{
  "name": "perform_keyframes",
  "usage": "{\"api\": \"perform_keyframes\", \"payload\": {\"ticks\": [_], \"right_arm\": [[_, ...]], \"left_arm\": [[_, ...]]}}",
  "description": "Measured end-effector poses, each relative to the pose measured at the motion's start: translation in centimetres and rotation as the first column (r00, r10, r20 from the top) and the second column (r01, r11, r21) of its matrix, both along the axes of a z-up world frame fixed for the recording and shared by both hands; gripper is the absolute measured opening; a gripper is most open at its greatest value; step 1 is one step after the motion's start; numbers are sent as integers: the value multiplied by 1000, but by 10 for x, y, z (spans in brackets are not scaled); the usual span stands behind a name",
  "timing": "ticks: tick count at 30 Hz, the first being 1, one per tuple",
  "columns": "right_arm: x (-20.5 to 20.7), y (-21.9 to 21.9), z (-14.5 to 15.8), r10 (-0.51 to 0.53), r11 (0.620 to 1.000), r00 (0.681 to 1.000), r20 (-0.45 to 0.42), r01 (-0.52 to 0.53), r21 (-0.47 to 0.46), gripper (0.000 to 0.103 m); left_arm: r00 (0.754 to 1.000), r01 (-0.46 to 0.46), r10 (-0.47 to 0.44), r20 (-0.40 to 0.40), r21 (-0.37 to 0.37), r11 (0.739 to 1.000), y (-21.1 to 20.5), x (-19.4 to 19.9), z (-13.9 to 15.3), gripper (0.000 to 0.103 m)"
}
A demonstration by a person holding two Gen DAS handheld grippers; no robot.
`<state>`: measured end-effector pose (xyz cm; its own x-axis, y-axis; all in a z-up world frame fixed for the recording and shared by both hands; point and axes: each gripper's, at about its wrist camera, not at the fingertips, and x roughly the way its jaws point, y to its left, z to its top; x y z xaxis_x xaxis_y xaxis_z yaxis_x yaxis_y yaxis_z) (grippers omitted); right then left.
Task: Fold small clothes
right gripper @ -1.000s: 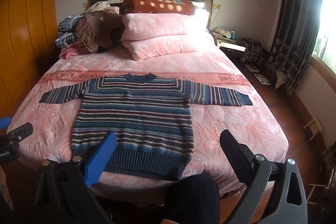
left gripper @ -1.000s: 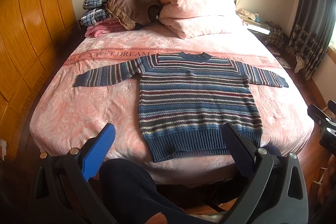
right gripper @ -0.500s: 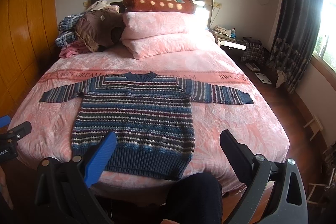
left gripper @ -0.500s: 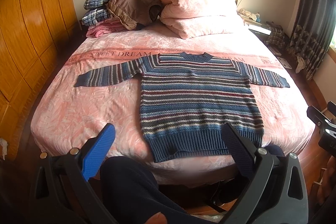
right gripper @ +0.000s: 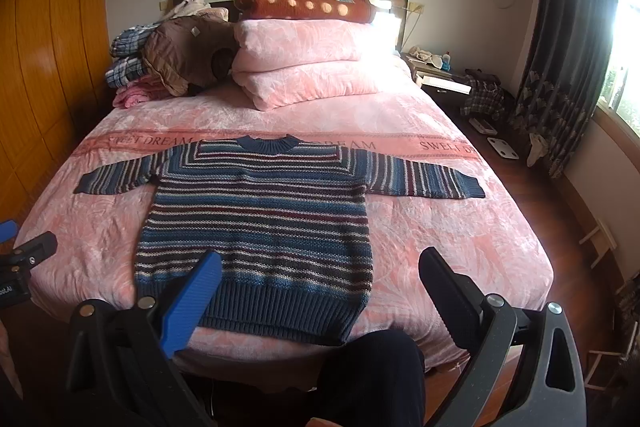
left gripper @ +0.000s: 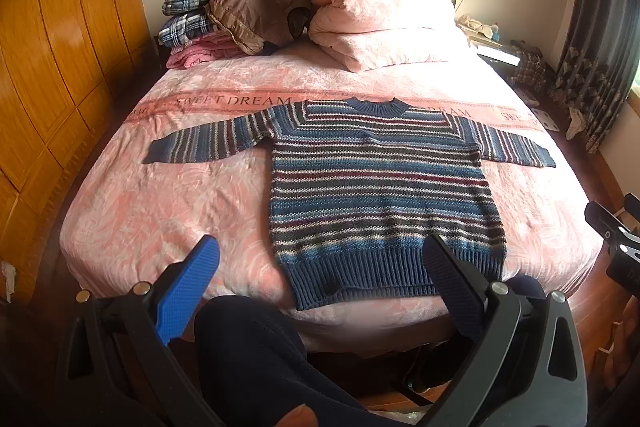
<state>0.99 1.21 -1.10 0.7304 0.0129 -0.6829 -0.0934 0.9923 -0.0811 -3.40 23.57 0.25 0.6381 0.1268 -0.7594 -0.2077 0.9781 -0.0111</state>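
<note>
Almost nothing has moved since the earlier frames: striped sweater point(left gripper: 380, 195) lies flat on bed point(left gripper: 160, 195), sleeves 9-to-3, hem at 12 from spread, empty left gripper point(left gripper: 320, 279) and right gripper point(right gripper: 320, 283), neither clearly nearer.

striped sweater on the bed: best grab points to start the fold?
The striped sweater lies flat, sleeves spread, hem toward the bed's foot. Probably take each cuff from its outer side: left gripper on the cuff at, right gripper on the cuff at. Both cuffs lie free on the bedspread.
</note>
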Motion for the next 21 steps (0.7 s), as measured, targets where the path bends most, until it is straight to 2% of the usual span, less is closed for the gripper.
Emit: {"api": "perform_keyframes", "payload": {"ticks": [16, 19, 21], "right_arm": [[34, 3, -16, 15, 1000, 999, -48, -15, -13, 99], [47, -3, -23, 31, 1000, 998, -57, -31, 8, 99], [57, -11, -28, 50, 998, 998, -30, -48, 42, 99]], "left_arm": [[1000, -12, 13, -27, 7, 1000, -2, 20, -8, 100], [999, -16, 16, -32, 3, 1000, -2, 26, -11, 100], [999, -20, 20, -34, 3, 1000, -1, 33, -14, 100]]}}
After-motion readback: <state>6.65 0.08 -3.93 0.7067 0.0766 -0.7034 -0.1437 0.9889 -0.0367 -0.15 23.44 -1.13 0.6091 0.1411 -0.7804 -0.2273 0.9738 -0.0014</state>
